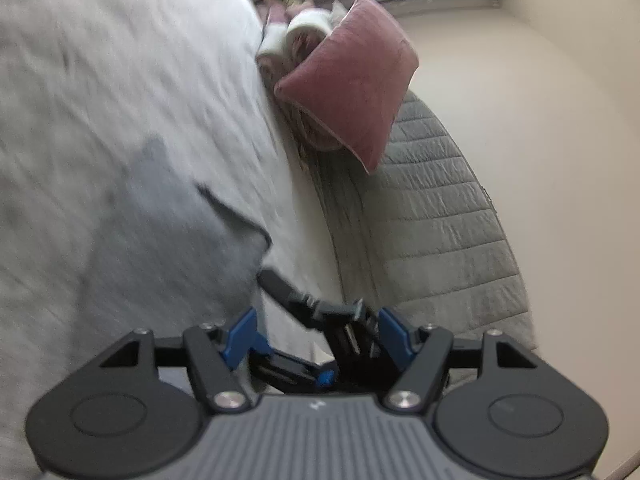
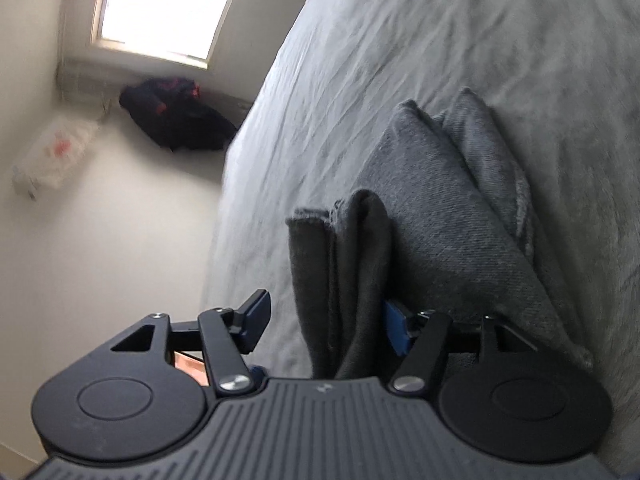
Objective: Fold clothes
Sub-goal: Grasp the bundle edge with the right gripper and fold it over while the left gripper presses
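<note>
On my left gripper point(image 1: 316, 334) the jaws stand spread with nothing pinched between the blue pads point(image 1: 242, 334). What shows through the gap is the dark frame of my other gripper, close in front of it. The grey garment point(image 1: 176, 216) lies just ahead and to the left on the pale sheet point(image 1: 100, 60), its edge near the left pad but, as far as I can tell through the blur, not touching it. Further right I see a pink pillow point(image 1: 352, 76) propped at the edge of the bed, then the quilted mattress side point(image 1: 440, 220).

On my right gripper point(image 2: 324, 326) the jaws are parted too. A folded flap of the garment point(image 2: 420, 184) stands up between them. It lies against the right-hand pad point(image 2: 396, 326) but is clear of the left one, so I judge it unclamped. The rest of the bundle rests on the sheet point(image 2: 400, 40) to the right. A dark bag point(image 2: 176, 120) sits on the floor under the window point(image 2: 168, 4).

My worries from here:
- That upright flap is only leaning; if I pull the right gripper away sideways, the pad may drag it and undo the fold.
- If I close now I would catch several layers at once and lift the whole stack.
- The two grippers are very near each other, so a careless swing could knock them together.
- The bundle sits near the bed's edge, and a shove could tip it over.
</note>
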Demonstrator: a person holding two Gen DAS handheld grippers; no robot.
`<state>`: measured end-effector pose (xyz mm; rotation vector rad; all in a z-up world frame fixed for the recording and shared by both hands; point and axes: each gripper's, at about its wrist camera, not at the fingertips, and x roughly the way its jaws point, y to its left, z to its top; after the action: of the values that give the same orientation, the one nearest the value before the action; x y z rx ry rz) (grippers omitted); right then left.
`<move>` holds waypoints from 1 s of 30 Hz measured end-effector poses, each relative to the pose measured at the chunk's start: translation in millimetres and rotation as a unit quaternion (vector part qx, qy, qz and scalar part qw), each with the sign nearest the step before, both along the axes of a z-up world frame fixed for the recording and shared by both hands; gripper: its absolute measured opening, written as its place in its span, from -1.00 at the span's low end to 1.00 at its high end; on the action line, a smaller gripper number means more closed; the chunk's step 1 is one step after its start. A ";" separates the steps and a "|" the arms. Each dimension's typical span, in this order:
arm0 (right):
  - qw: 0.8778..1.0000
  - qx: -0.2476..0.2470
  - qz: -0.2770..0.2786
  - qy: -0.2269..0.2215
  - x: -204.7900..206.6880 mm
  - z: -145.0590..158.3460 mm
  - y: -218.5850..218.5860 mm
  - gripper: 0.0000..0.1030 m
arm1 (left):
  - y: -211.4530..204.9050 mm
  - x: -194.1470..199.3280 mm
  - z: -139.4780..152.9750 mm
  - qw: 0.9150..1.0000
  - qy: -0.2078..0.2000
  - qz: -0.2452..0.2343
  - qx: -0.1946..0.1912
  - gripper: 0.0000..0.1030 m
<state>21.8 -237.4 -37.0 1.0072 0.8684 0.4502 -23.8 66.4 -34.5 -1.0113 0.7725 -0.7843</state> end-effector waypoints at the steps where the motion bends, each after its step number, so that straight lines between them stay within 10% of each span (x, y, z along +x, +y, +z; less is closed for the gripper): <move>1: 1.000 -0.015 0.003 -0.004 0.4 2.4 3.9 0.06 | 5.6 -1.8 2.0 1.000 -0.008 0.009 0.011 0.33; 4: 0.999 -0.049 0.010 -0.006 4.6 5.3 13.4 -0.46 | 20.6 -8.9 4.3 0.996 -0.028 0.051 0.066 0.31; 10: 0.999 -0.044 0.019 -0.023 16.2 17.1 14.6 -0.55 | 26.4 -19.8 -3.8 0.967 -0.065 0.126 0.210 -0.09; 30: 0.999 0.000 -0.005 -0.052 36.7 17.4 -41.4 -0.55 | -62.1 -30.4 2.3 0.948 -0.174 0.027 0.266 -0.14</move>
<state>58.5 -278.8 -19.7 0.9790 0.7694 0.4906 -54.2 4.3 -32.2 -0.3904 0.5983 -0.6340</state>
